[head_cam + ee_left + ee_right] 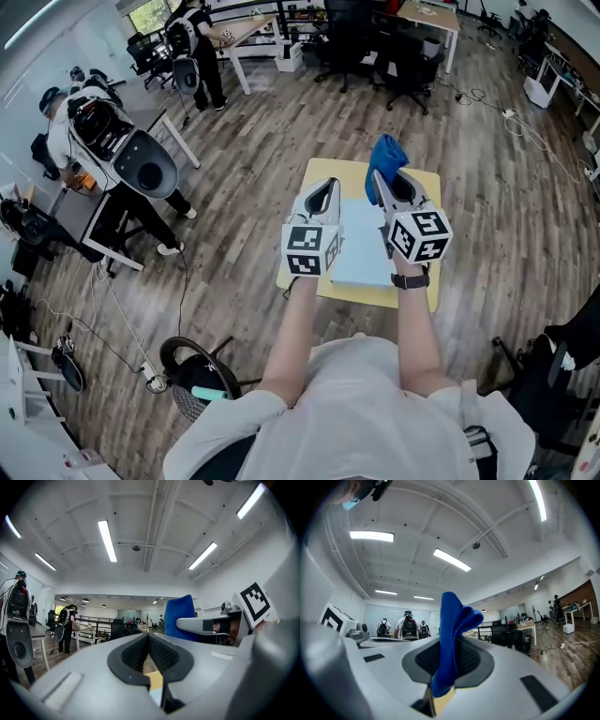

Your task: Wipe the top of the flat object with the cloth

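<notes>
Right tool (382,183) is clamped on the blue cloth (385,155), seemingly raised over the pale flat object (361,248); that object lies on the yellow worktop (375,295), long axis running away from the person; left tool (323,192), jaws together and empty, sits at the object's left edge.

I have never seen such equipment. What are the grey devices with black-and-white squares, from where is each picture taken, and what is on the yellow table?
There is no robot: a person holds a two-jaw gripper in each hand, and the marked cubes belong to them. The head view comes from a camera on the person's head, looking down. The other two come from cameras riding on each gripper, looking along its jaws. On the yellow table lies a pale blue flat object. The right gripper is shut on a blue cloth; the left gripper is shut and empty.
</notes>
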### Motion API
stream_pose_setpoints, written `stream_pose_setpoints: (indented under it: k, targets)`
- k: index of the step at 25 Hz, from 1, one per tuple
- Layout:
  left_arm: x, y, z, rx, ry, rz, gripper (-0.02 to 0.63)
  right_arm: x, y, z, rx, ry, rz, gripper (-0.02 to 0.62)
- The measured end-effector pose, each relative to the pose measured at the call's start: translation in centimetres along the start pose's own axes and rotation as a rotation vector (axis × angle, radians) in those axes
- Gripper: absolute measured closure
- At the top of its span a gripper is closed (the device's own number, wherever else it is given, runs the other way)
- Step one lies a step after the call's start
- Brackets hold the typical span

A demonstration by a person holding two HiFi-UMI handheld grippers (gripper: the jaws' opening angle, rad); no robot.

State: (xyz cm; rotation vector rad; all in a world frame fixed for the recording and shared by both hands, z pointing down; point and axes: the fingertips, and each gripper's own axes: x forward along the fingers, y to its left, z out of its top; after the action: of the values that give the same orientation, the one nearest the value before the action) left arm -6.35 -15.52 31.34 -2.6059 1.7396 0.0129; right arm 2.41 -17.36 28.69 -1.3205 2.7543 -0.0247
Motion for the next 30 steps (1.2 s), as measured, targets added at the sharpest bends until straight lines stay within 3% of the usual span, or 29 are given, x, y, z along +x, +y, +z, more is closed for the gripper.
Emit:
stream_pose_setpoints:
  k: [9, 19, 30]
  targets:
    - [4.5, -0.8, -2.9, 0.004, 0.073, 0.014, 0.595, 1.0, -7.3, -3.2, 0.093, 0.039, -0.059, 0.534]
    - [9.0, 4.6, -8.3, -0.035, 0.147, 0.006, 0.595, 6.2, -10.1, -10.9, 0.131, 0.196, -0.057, 0.534]
    - [13.9, 9.7, -10.9, -0.077, 0.198, 0.008, 0.595, 13.4, -9.9, -18.5, 0.043, 0.448, 0.08, 0.534]
